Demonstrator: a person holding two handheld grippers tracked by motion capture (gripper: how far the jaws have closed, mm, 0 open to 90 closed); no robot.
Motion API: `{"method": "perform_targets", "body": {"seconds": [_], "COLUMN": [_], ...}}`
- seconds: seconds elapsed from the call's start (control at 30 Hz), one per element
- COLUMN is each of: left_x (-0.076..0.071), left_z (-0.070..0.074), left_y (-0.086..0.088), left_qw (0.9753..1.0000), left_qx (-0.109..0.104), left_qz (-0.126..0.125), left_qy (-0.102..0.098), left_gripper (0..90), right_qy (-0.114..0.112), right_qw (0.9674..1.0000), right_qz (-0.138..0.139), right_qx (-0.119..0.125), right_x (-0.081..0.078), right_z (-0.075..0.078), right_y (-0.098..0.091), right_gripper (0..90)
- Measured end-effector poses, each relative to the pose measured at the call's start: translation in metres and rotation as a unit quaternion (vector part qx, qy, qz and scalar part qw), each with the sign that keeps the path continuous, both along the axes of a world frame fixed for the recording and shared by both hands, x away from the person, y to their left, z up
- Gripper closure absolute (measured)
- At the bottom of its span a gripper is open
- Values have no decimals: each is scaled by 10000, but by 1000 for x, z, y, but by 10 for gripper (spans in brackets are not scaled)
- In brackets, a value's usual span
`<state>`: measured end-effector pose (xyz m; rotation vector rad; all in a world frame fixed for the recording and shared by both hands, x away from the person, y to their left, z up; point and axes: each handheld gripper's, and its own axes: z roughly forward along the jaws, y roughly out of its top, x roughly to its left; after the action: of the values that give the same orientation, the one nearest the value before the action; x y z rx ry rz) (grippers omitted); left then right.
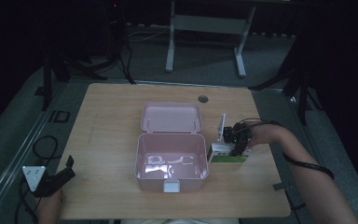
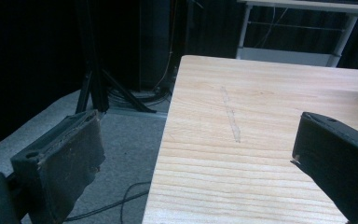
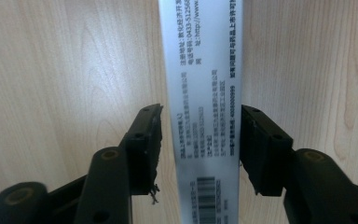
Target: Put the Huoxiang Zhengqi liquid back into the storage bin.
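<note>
Dark room, metal stands behind; wooden table [image 1: 112, 116] lit. Pink lunch box [image 1: 171, 161] at centre, lid up, small clear packets inside. Small printed carton [image 3: 204, 107] lies on table just right of lunch box, not yet lifted; packing looks ahead, judging by open box. Right gripper [image 3: 200, 140] points straight down over carton, jaws straddle its narrow sides; slim gap shows at left pad, so not yet clamped. Right forearm reaches in from lower right. Left gripper [image 2: 196, 154] idle off table's near-left corner, jaws spread wide, nothing between.
</note>
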<state>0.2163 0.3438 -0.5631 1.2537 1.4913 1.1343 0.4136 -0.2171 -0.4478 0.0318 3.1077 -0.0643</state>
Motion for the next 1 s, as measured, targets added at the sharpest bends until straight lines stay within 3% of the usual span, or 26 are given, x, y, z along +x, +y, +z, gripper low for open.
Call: {"method": "perform_targets", "body": {"seconds": [0.23,0.53,0.8,1.0], "left_x": [0,0,0,0], "left_z": [0,0,0,0], "left_y": [0,0,0,0], "left_qw": [10000,10000,10000,10000], "left_qx": [-5,-7,-14,-27], "left_qz": [2,8,7,6], "left_qy": [3,2,5,0], "left_gripper": [21,21,21,21], "right_qy": [56,127,155,239], "right_qw": [10000,9999,9997,9996], "right_qz": [10,-45,86,2], "right_qx": [-44,-24,-150,-154], "right_x": [3,1,-7,-17], "right_z": [-4,1,17,32], "right_y": [3,2,2,0], "right_gripper": [607,617,618,617]}}
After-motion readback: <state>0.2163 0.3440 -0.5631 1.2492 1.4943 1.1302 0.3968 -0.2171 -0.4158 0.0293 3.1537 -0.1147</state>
